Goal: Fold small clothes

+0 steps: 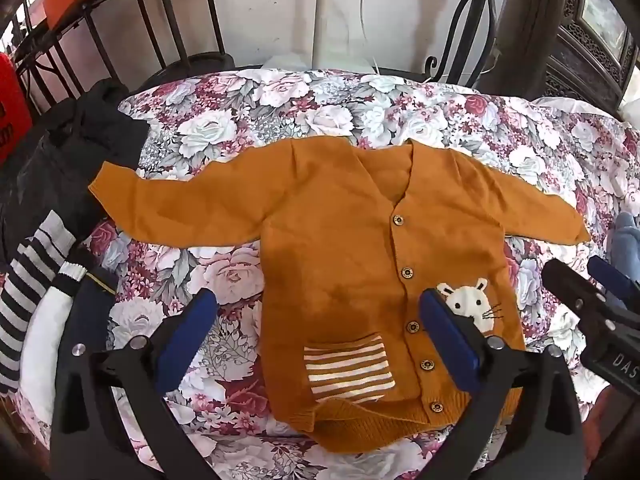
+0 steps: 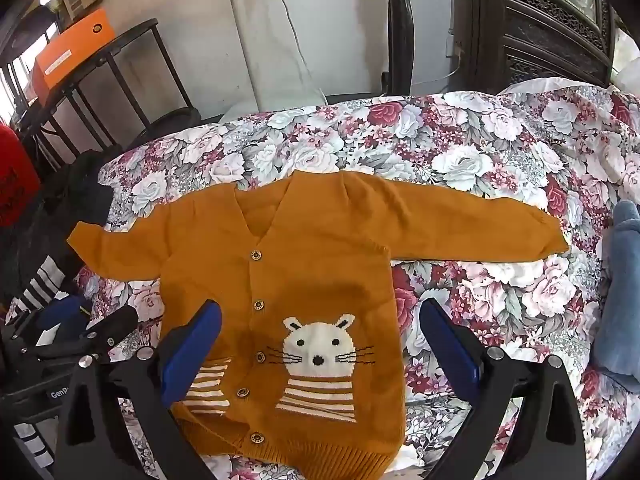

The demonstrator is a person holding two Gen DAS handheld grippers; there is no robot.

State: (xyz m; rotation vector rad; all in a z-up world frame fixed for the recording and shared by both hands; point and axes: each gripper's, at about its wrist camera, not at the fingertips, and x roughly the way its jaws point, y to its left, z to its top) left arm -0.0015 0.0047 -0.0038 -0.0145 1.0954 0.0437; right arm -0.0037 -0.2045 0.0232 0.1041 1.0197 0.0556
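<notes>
While each hand-held gripper point(image 1: 316, 334) point(image 2: 320, 344) gapes, a mustard cardigan point(image 1: 336, 216) lies on floral bedding point(image 1: 248, 112) before iron railings point(image 1: 160, 12).

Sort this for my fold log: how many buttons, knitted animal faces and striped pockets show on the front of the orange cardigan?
On the orange cardigan:
Buttons: 5
Animal faces: 1
Striped pockets: 2
Total: 8

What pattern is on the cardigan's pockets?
The pockets on the cardigan have white and mustard-brown horizontal stripes, clearest in the right wrist view.
</notes>
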